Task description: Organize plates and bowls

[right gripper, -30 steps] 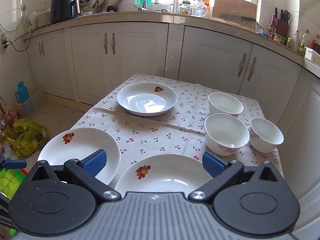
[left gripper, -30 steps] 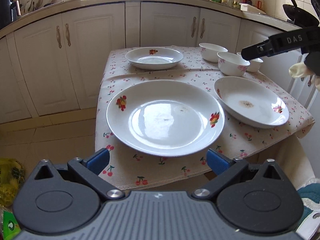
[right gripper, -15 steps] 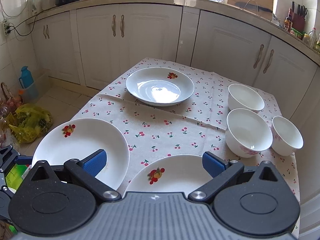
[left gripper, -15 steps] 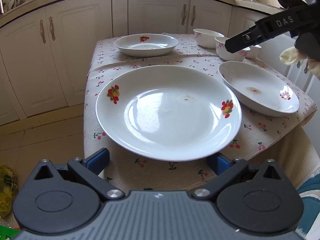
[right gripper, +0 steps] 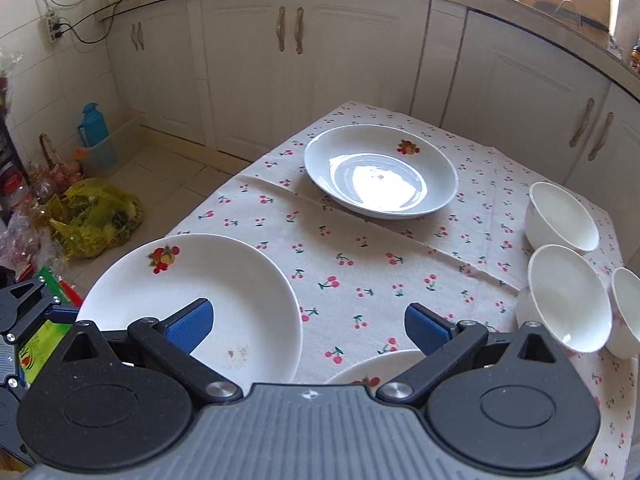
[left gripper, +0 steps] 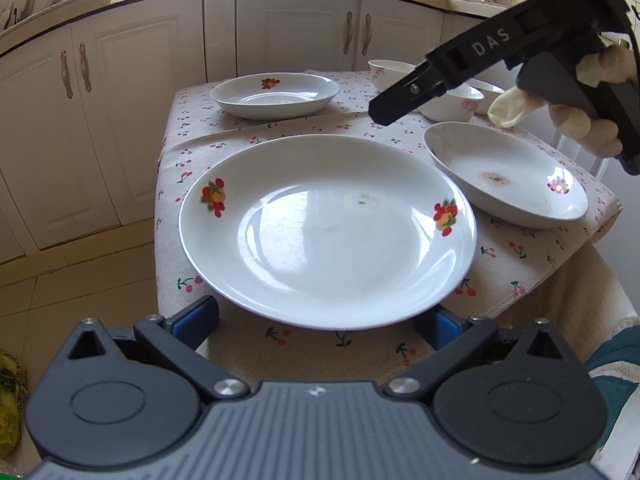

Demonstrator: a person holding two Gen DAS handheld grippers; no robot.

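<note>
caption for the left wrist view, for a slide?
Open left gripper at the near rim of the large flat plate on the cherry tablecloth; right gripper above.

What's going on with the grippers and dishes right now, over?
Left gripper open, at near rim of big plate. Right gripper open, above the table, holding nothing. Two deep plates, three bowls unstacked. Nothing in the way.

left tool (left gripper: 326, 322) spread wide, right tool (right gripper: 308, 322) likewise, gloved hand (left gripper: 576, 96) gripping
</note>
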